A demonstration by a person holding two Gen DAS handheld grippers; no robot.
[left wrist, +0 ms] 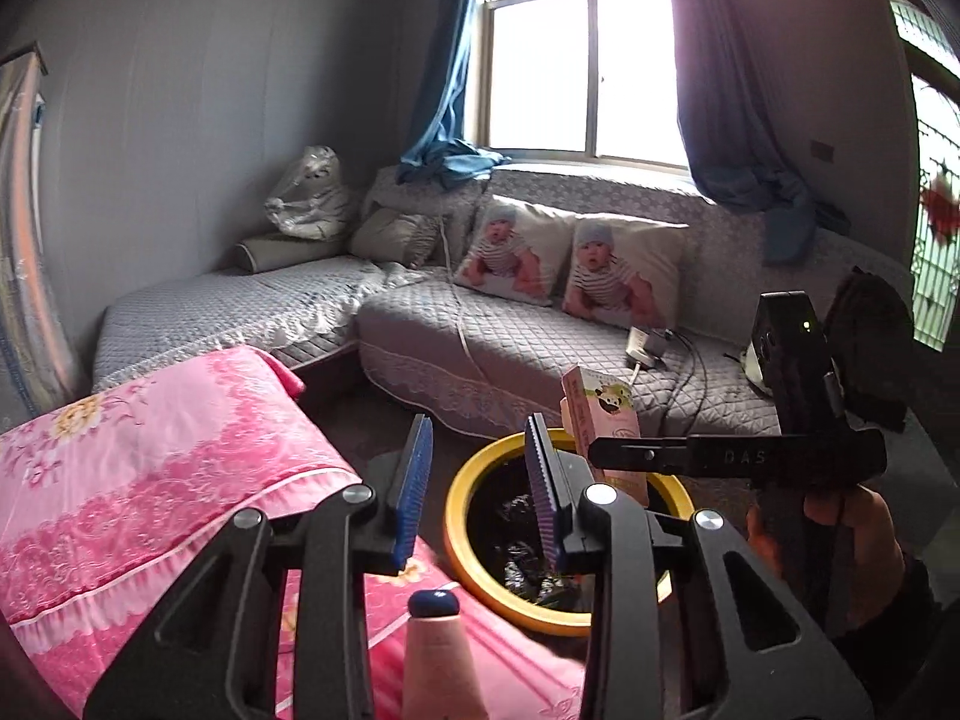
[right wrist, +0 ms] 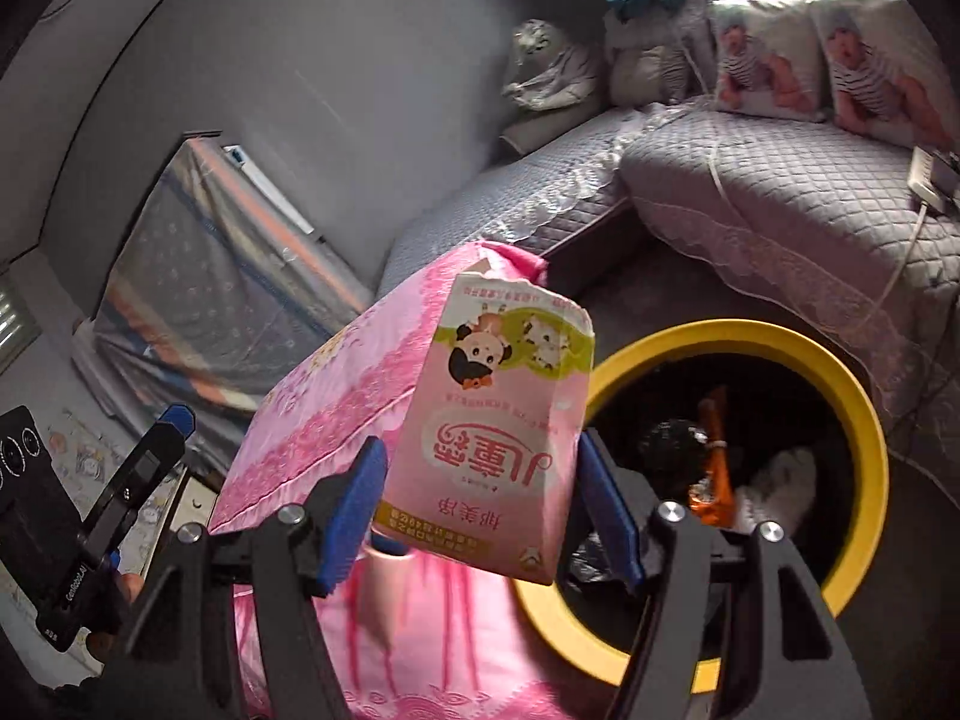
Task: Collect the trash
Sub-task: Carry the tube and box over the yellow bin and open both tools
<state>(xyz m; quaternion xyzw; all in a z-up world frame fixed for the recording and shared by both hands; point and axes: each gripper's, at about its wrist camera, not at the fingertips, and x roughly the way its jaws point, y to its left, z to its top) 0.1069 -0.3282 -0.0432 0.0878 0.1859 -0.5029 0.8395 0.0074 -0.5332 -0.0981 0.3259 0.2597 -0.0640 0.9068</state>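
right gripper (right wrist: pixel 480 504): fingers spread about the width of a carton; the carton is seen between the blue pads (right wrist: pixel 354 510), but whether it is gripped cannot be told.
carton (right wrist: pixel 492 438): pink, cartoon cow print, torn top, held upside down; positioned just left of the bin rim, over the edge of the pink cloth.
bin (right wrist: pixel 864 450): round, yellow rim, dark liner; wrappers and other trash are seen inside; placed on the floor beside the cloth.
left gripper (left wrist: pixel 480 480): fingers parted wide, nothing between them; held above the bin's near rim.
cloth (left wrist: pixel 150 480): pink, floral, laid over a raised surface.
sofa (left wrist: pixel 510 336): grey quilted cover; two baby-print cushions (left wrist: pixel 570 264) are propped against its back.
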